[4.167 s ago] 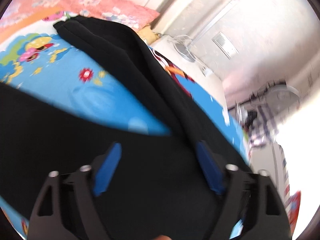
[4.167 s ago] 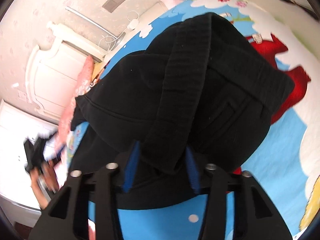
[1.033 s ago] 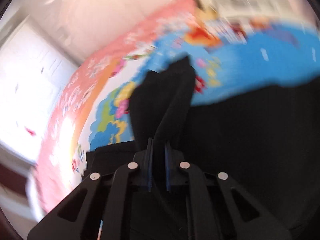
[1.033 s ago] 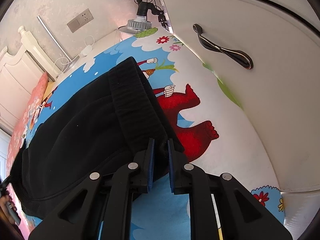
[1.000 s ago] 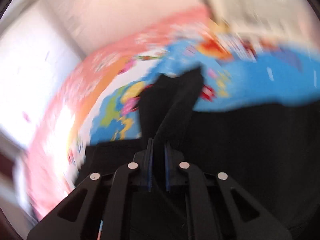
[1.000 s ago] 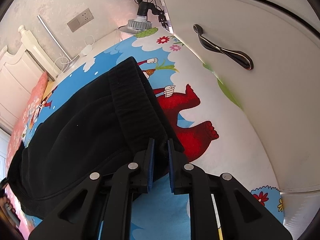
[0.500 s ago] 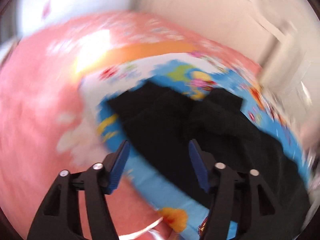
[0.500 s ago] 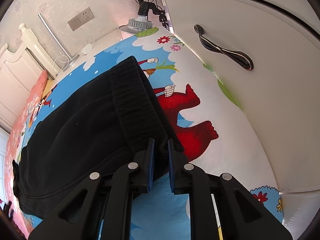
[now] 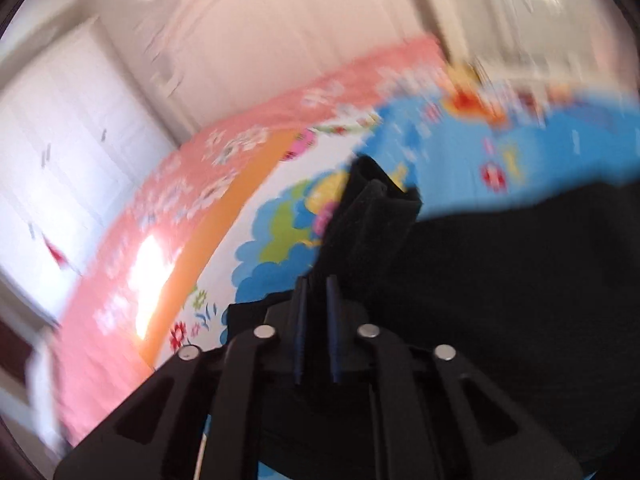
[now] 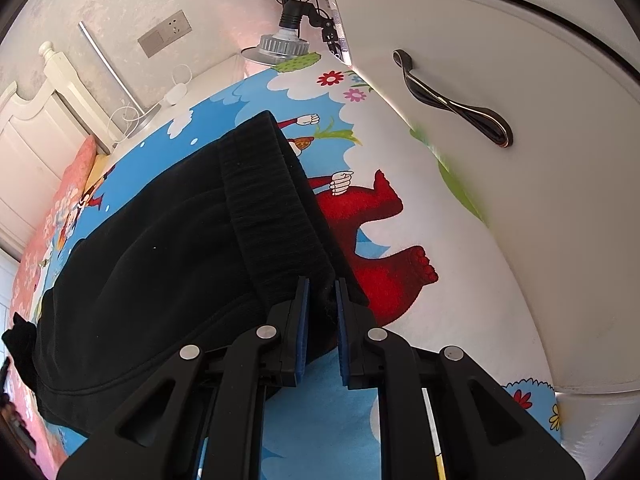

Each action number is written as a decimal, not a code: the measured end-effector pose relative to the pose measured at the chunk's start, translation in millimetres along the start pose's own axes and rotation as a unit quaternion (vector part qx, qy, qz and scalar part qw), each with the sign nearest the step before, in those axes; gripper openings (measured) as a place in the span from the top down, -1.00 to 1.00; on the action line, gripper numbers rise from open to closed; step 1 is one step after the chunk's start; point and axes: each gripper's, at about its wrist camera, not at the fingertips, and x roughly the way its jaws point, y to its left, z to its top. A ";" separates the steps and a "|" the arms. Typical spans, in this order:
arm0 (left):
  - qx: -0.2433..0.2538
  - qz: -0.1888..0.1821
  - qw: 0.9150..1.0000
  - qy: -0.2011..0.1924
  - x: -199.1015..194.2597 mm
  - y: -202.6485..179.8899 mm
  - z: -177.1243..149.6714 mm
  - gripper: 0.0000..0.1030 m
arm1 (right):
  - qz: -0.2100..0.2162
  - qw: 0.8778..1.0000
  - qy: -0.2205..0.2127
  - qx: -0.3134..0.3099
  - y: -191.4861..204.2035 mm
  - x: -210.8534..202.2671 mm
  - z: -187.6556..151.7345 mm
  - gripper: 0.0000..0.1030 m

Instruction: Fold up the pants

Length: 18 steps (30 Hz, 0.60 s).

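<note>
Black pants (image 10: 160, 260) lie across a cartoon-print bedsheet (image 10: 320, 420). My right gripper (image 10: 320, 284) is shut on the near end of the ribbed waistband (image 10: 272, 208), and black fabric fills the narrow gap between its blue pads. In the blurred left wrist view the pants (image 9: 500, 280) spread to the right, with a bunched leg end (image 9: 376, 200) standing up ahead. My left gripper (image 9: 316, 284) has its jaws closing onto that leg fabric, the pads nearly together with black cloth pinched between them.
A white wardrobe door (image 10: 520, 220) with a dark handle (image 10: 452, 100) runs along the bed's right side. A fan base (image 10: 280, 44) and a white headboard (image 10: 40, 120) stand at the far end. A pink floral quilt (image 9: 160, 240) covers the bed's left part.
Half a second ago the left gripper stood open over the leg ends; now it is shut on leg fabric, and its view has swung. The right gripper has kept still on the waistband.
</note>
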 end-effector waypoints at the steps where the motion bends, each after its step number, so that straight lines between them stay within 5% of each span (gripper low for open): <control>1: -0.048 -0.018 0.999 -0.005 -7.2 22.9 3.4 1.00 | -0.001 1.000 0.000 -0.001 0.3 0.1 0.2 0.75; 4: -0.210 -0.062 0.976 -0.021 -38.0 109.5 -7.1 1.00 | -0.006 1.000 -0.003 -0.006 2.5 1.5 0.7 0.75; 7: -0.287 -0.100 0.953 -0.013 -37.7 150.2 -33.8 1.00 | -0.010 1.000 -0.005 -0.013 4.1 2.1 0.6 0.75; 8: -0.303 -0.118 0.945 -0.009 -33.6 157.9 -46.9 0.75 | -0.010 1.000 -0.005 -0.014 3.8 2.3 0.7 0.75; 9: -0.302 -0.121 0.946 0.001 -31.7 157.0 -55.0 0.03 | -0.010 1.000 -0.005 -0.015 3.9 2.2 0.4 0.75; 10: -0.304 -0.126 0.944 0.008 -27.6 153.0 -63.8 -0.20 | -0.012 1.000 -0.004 -0.017 4.2 2.1 0.3 0.75; 13: -0.308 -0.185 0.933 0.034 -7.8 132.6 -79.2 -0.23 | -0.018 1.000 -0.004 -0.021 6.1 1.8 0.5 0.73; 18: -0.420 -0.256 0.867 0.083 58.5 136.3 -97.9 -0.10 | -0.022 0.999 -0.004 -0.025 6.8 2.3 1.6 0.73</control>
